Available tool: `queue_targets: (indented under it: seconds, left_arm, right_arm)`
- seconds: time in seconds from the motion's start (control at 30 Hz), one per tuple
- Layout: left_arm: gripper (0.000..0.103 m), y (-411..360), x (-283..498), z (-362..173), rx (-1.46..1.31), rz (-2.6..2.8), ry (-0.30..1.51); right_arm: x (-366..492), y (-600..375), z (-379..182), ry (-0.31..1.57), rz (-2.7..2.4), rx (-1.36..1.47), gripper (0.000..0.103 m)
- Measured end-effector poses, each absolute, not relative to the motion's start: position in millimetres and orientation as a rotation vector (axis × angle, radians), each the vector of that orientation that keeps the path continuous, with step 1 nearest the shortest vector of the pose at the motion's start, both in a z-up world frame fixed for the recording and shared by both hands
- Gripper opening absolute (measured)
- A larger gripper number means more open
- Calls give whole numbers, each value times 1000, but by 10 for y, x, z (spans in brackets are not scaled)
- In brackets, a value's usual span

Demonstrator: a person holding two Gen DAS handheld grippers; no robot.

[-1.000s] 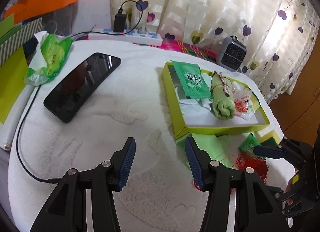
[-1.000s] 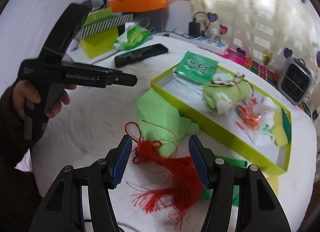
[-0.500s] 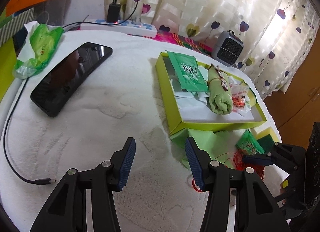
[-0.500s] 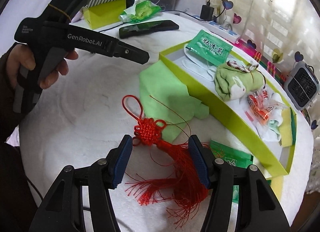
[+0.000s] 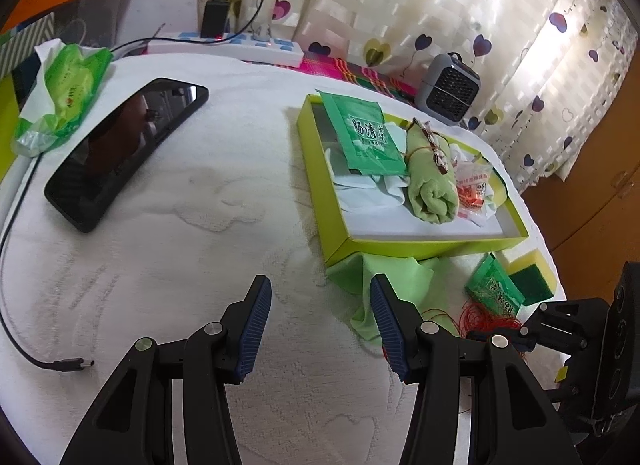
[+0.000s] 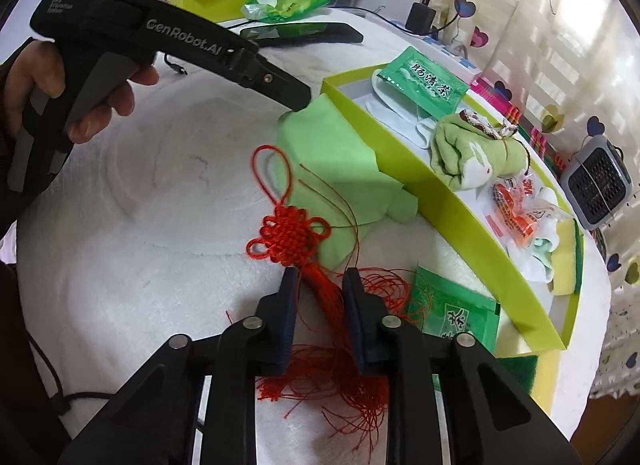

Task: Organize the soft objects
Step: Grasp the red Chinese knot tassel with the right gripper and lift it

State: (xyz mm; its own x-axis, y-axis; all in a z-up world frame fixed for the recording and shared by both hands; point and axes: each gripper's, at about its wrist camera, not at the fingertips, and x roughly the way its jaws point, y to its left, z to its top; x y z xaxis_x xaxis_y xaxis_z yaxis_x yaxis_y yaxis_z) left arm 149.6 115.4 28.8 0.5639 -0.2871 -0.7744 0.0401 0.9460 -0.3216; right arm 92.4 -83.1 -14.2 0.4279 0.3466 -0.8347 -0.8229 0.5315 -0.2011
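Setting: white towel-covered tabletop [image 6: 132, 249] with heart-print curtains behind; a lime box [image 6: 440, 193] sits ahead and to the right of the right tool.
Step in hand: judged to be picking up the red knot tassel [image 6: 296, 231] so it can go into the box with the other soft things.
Right tool [image 6: 320, 289]: jaws closing around the tassel's bound neck just below the knot; the cord bundle lies between the pads, loose fringe spilling back under the tool.
Left tool [image 5: 316, 321]: spread wide, nothing between its pads, hovering over bare towel to the left of the right tool.
Tassel position: knot just ahead of the right tool's tips, loop reaching forward onto the green cloth [image 6: 332, 157].
Doing it well: pinch the neck, not the fringe, so the threads hang together; lift straight up before swinging right.
Risk: stray red threads lie over the cloth and beside the green packet [image 6: 452, 305]; they may drag these along.
Box room: free floor near its closest corner looks the likeliest landing spot.
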Motion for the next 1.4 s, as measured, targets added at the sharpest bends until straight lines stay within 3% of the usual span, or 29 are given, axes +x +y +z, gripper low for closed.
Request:
queue_targets:
  seconds: [0.6,1.4]
  left_arm:
    - [51,1047,1491,259,-255,-202,959]
    - [58,811,1566,195,-230,-242,997]
  right_arm:
    - [774,-937,-121,802,795,-579,14]
    - [620,-1617,290,693,714,-139,11]
